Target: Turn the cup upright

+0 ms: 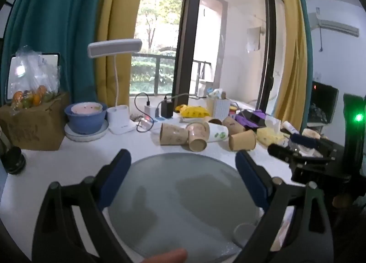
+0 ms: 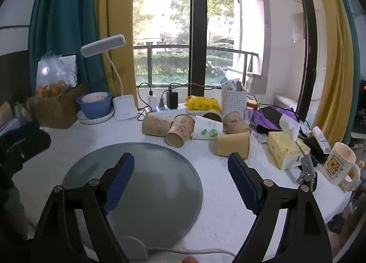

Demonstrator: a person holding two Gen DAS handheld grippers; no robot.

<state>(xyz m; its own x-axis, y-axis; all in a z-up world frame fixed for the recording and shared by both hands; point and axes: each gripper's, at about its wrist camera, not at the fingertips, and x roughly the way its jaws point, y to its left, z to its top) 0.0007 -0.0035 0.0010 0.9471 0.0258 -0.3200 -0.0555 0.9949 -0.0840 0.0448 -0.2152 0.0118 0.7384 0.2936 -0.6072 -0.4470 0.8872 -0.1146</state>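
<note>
Several paper cups lie on their sides in a cluster on the white table behind a round grey mat (image 2: 146, 183). A plain brown cup (image 2: 233, 144) lies nearest my right gripper; it also shows in the left wrist view (image 1: 242, 140). Beside it lie a white cup with green print (image 2: 207, 131), a patterned brown cup (image 2: 179, 132) and another brown cup (image 2: 155, 124). My right gripper (image 2: 180, 162) is open and empty above the mat's far edge. My left gripper (image 1: 183, 160) is open and empty over the mat (image 1: 183, 205).
A blue bowl (image 2: 95, 105) on a plate, a white desk lamp (image 2: 124, 107), a power strip with chargers and a cardboard box (image 2: 57, 112) stand at the back left. A tissue box (image 2: 283, 151), a bear mug (image 2: 338, 164) and a white basket (image 2: 233, 100) are at the right.
</note>
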